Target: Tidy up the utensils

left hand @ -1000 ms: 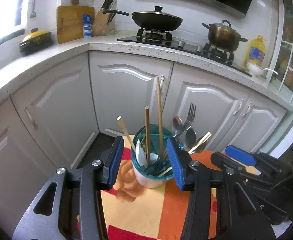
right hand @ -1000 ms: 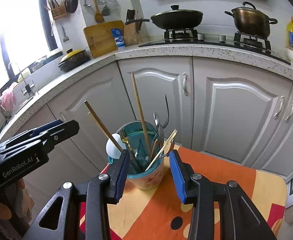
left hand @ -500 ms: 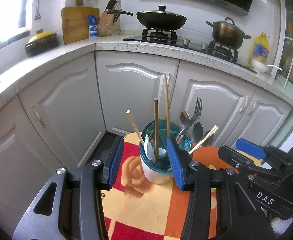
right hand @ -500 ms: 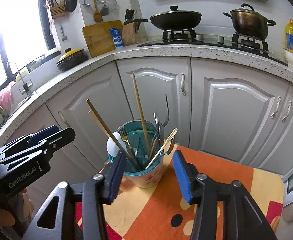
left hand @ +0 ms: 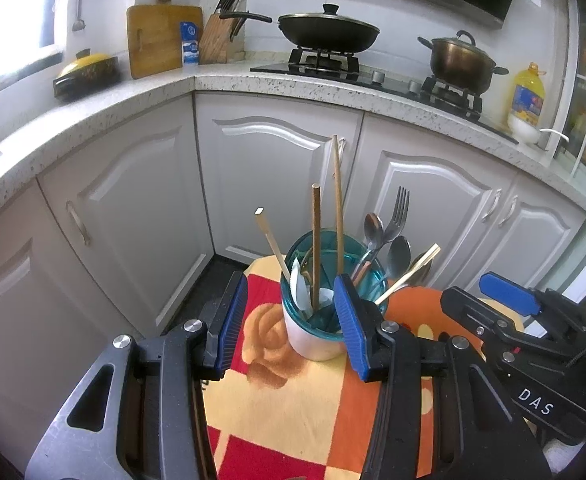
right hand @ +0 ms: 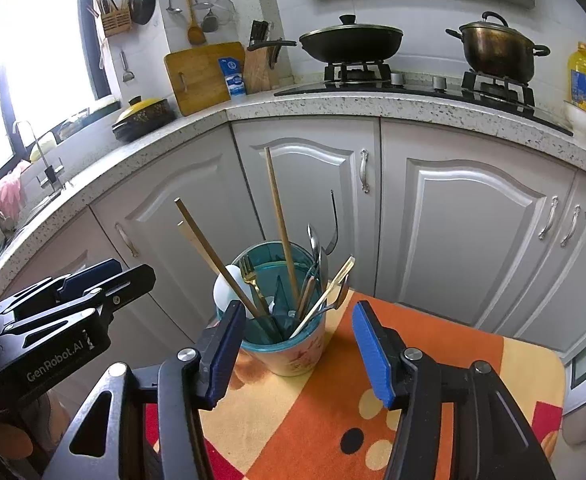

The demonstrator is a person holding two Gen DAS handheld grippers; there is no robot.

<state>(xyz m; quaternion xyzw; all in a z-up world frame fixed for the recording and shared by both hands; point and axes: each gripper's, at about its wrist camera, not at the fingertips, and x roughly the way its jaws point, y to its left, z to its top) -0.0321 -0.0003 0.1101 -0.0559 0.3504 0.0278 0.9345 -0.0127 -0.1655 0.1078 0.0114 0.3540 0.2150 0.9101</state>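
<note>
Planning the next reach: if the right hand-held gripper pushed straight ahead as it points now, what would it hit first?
Probably the utensil cup: it stands just ahead of the open right hand-held gripper, slightly toward its left finger. Depth is uncertain.

The utensil cup [right hand: 293, 354] is white with a faint pink flower print, and it has a see-through teal liner [left hand: 329, 256]. The tablecloth [right hand: 333, 420] is bright — orange, yellow and red patches, with black and cream dots near its front edge. Both grippers are black with blue pads [right hand: 369, 350]. The chopsticks [right hand: 279, 216] are light brown wood, one fork [right hand: 249, 276] is gold, and the spoons [left hand: 397, 254] are shiny silver.
</note>
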